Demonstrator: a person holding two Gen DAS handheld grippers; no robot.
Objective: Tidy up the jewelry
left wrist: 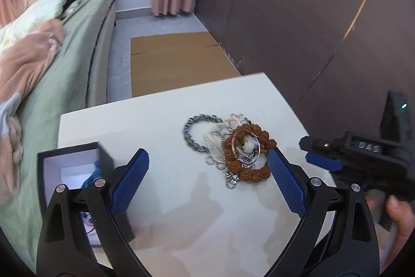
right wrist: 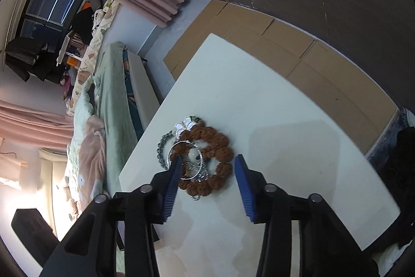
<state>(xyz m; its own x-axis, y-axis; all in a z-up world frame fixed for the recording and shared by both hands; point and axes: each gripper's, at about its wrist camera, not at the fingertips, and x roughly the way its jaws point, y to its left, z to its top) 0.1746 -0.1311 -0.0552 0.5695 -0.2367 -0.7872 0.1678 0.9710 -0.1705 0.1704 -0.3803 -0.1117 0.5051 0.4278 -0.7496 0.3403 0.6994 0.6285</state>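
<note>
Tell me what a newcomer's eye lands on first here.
A tangled heap of jewelry mid-table, topped by a brown beaded bracelet and a thin silver bangle. The right gripper hovers over it, jaws apart. An open dark box sits at the white table's left edge.

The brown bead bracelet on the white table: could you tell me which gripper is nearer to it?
Right. The right gripper straddles the brown bead bracelet, fingers either side. The left gripper is open beside it, centred left of the pile.
</note>
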